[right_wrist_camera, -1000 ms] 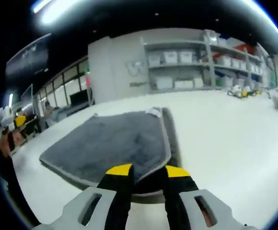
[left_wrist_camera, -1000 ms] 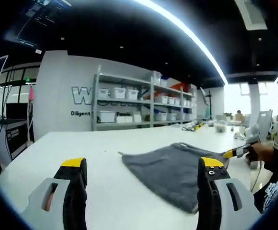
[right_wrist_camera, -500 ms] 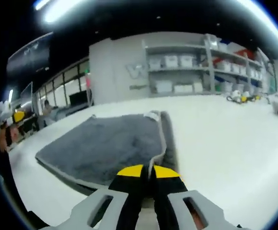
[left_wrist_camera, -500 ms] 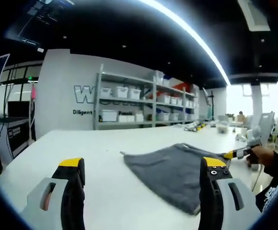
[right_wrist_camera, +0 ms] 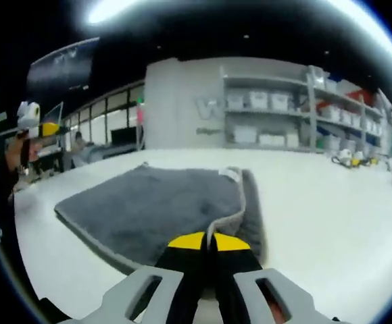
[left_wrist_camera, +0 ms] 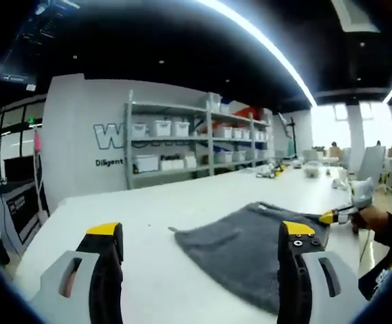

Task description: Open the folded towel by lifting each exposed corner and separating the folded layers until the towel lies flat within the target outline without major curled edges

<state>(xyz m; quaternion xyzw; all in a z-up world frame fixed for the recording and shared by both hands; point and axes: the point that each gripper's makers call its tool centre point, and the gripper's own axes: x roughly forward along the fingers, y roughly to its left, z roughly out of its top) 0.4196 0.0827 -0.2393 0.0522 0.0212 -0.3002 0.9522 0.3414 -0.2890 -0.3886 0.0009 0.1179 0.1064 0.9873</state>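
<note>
Right gripper view: the right gripper (right_wrist_camera: 207,241) has its yellow-tipped jaws pressed together on the near edge of the towel (right_wrist_camera: 155,209), at a corner where the top layer curls up off the layer beneath. The towel is grey, thick-piled, folded, and lies on the white table (right_wrist_camera: 317,202). A pale hem runs along the raised edge. A label sits at the far corner.

Left gripper view: the left gripper (left_wrist_camera: 199,239) hangs above the table with jaws wide apart, holding nothing. The towel (left_wrist_camera: 243,243) lies ahead and to the right of it. At the towel's far side the right gripper (left_wrist_camera: 336,216) shows in a person's hand.

Assessment: the towel appears soft, limp and light; it will drape and sag from any pinch point. The pile should offer good grip. Best holds are the hemmed corners, one layer only. No target outline is discernible on the table.
</note>
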